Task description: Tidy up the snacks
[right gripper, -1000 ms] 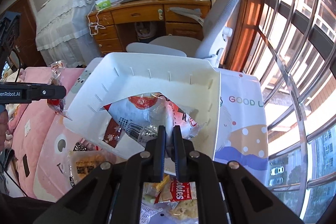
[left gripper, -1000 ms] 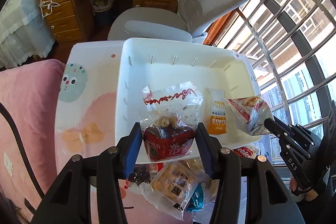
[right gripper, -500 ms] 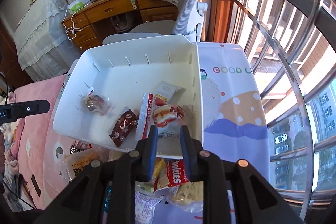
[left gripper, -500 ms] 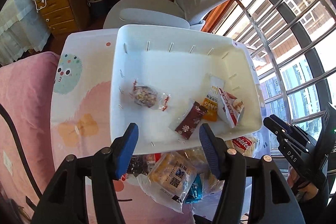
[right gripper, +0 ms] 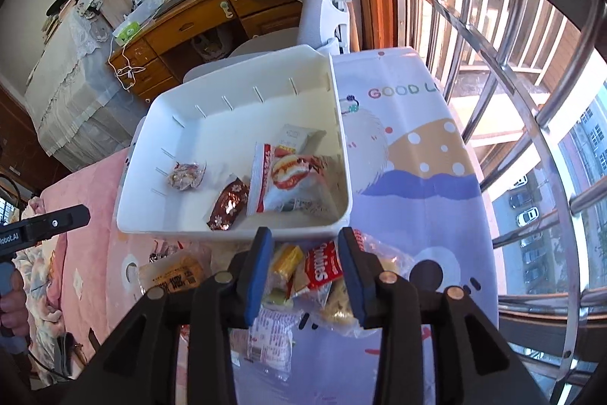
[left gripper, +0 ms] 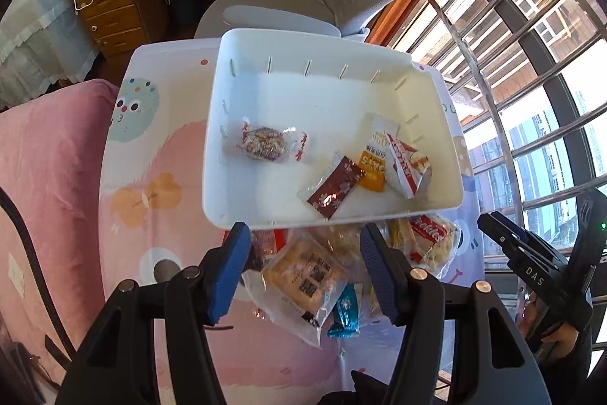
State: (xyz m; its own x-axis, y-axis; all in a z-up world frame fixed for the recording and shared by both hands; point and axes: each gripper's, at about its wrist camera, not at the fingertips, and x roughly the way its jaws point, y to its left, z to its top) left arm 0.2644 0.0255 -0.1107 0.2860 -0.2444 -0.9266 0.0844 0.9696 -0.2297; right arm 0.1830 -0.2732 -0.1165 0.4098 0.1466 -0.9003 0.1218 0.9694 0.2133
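— Both sets of fingers are empty: left gripper (left gripper: 303, 266) half open, right gripper (right gripper: 306, 270) has just been opening.
— Snack pile (right gripper: 303, 276) sits at the table's near edge, below the white bin (left gripper: 436, 90). Straddle one packet squarely, then close.

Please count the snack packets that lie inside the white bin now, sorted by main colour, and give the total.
In the white bin:
Clear wrapper with brown snack: 1
Dark red packet: 1
Orange and white sachet: 1
White and red packet: 1
Total: 4
The pile of snacks in front of the bin is not counted.
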